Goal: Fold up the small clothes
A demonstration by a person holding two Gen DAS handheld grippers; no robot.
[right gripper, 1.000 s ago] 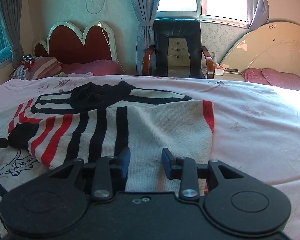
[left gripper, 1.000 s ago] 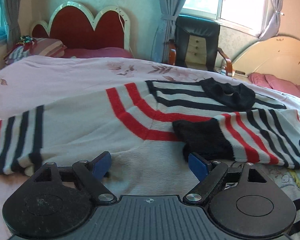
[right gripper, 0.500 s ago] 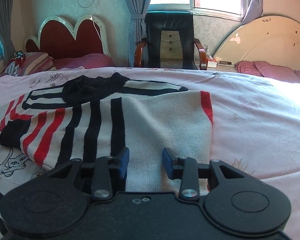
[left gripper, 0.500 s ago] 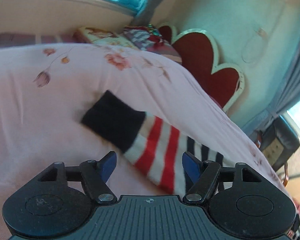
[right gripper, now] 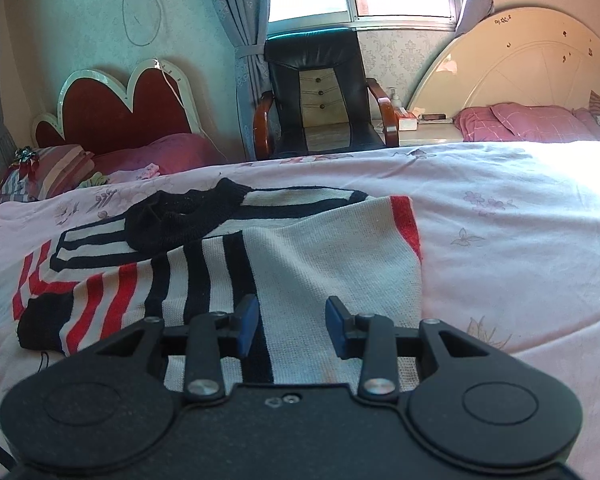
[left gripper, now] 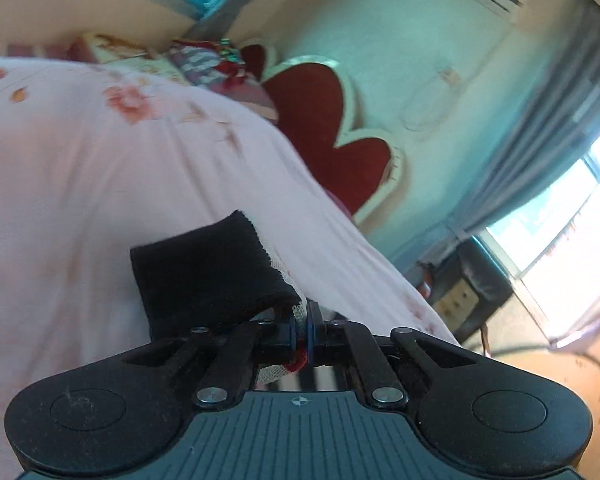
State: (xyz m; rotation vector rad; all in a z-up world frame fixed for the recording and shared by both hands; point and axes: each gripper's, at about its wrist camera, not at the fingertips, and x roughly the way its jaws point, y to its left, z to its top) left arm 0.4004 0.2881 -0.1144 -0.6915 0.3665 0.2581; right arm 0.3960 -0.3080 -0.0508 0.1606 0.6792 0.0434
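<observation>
1. Left gripper point(left gripper: 303, 330) is clamped on the sleeve point(left gripper: 208, 268) just behind its black cuff; the sweater point(right gripper: 300, 264) lies flat on the bed point(right gripper: 500, 240).
2. Right gripper point(right gripper: 292, 326) hovers over the hem, jaws apart.
3. Risk: the pinch is thin, so knit may slip or drag the body mid-fold.
4. Versus 0.5 s ago: left jaws went from apart to closed.

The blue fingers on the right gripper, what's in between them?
In the right wrist view, the right gripper is open over the striped sweater. Between its fingers shows only the sweater's white knit with one black stripe.
</observation>
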